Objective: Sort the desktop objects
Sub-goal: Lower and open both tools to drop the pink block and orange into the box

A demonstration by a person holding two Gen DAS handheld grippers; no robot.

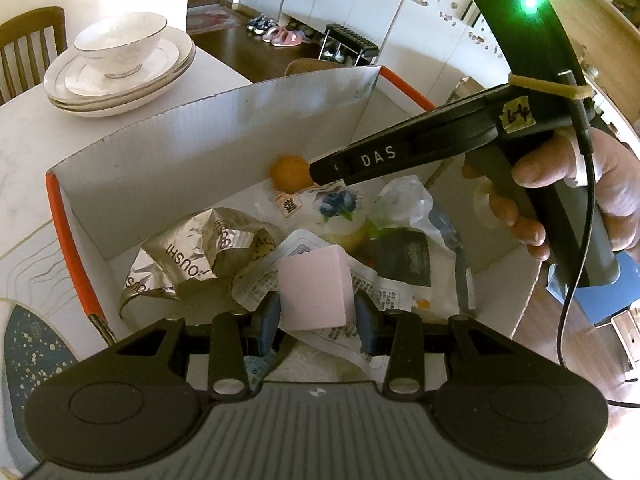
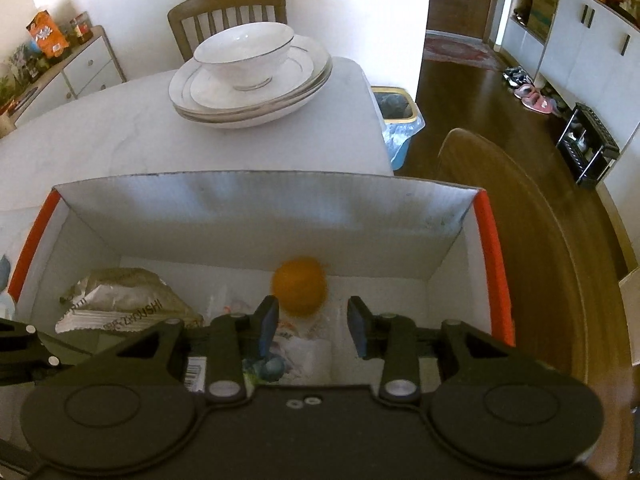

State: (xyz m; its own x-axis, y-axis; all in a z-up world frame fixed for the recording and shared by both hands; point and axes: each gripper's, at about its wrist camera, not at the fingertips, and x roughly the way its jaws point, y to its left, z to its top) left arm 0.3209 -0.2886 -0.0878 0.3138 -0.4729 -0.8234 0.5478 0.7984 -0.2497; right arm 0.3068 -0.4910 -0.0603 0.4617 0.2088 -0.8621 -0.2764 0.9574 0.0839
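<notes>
A white cardboard box (image 1: 200, 136) with orange edges stands on the table and holds several wrappers. My left gripper (image 1: 318, 312) hangs over its near side, blue pads shut on a pale pink block (image 1: 316, 280). My right gripper (image 2: 312, 322) points down into the same box (image 2: 256, 204); its pads stand apart with nothing pressed between them. A blurred orange ball (image 2: 300, 286) is just beyond its fingertips, near the far wall. In the left wrist view the orange ball (image 1: 289, 172) sits right at the tip of the right gripper, whose handle a hand (image 1: 580, 200) holds.
Inside the box lie a crumpled silver foil bag (image 1: 188, 256), a blueberry-print packet (image 1: 336, 202), a black packet (image 1: 404, 260) and printed paper. A bowl on stacked plates (image 2: 248, 80) sits behind the box. A chair (image 2: 228, 12) and a bin (image 2: 400, 120) stand beyond the table.
</notes>
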